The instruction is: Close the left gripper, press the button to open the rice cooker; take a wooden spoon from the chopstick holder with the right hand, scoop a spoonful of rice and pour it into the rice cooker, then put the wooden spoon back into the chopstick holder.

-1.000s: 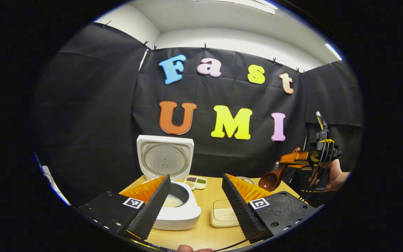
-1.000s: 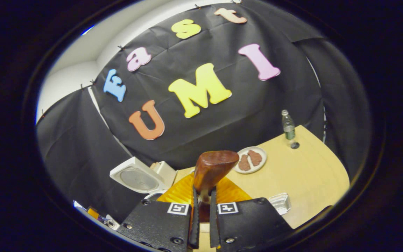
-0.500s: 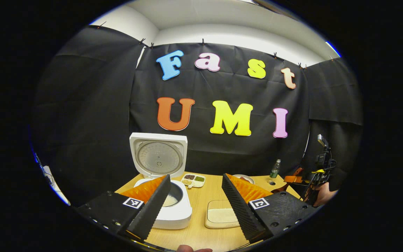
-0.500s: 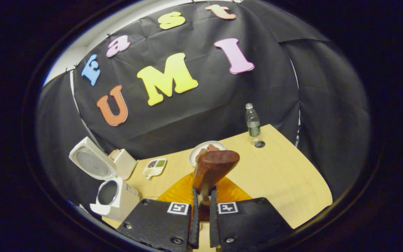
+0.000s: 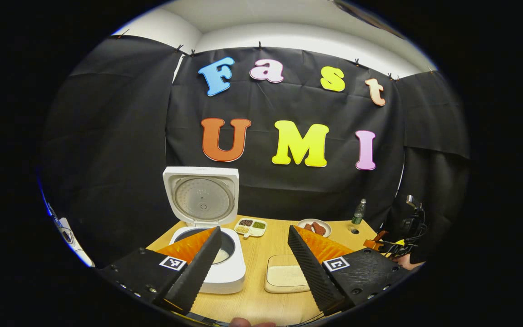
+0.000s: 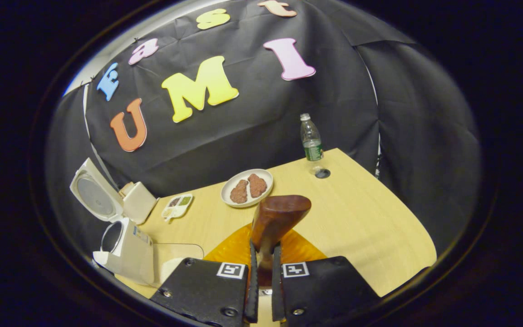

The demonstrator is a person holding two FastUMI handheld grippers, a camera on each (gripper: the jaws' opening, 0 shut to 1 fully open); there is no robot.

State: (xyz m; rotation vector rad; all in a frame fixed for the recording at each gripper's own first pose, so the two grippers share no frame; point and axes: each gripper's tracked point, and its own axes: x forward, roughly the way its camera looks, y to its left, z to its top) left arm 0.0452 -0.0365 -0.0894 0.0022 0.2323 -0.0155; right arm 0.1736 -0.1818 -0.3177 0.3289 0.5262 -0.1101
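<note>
My right gripper [image 6: 261, 254] is clamped on the wooden spoon [image 6: 276, 218], bowl up over the table [image 6: 370, 227]. Left gripper [image 5: 254, 259] is spread wide, holding nothing. Past it: rice tray [image 5: 284, 278], then the rice cooker [image 5: 218, 268] with its lid up, plate of food [image 6: 247, 187] behind.

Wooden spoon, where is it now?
The brown wooden spoon sits clamped in the right hand-held gripper, bowl raised above the pale wooden table.
</note>
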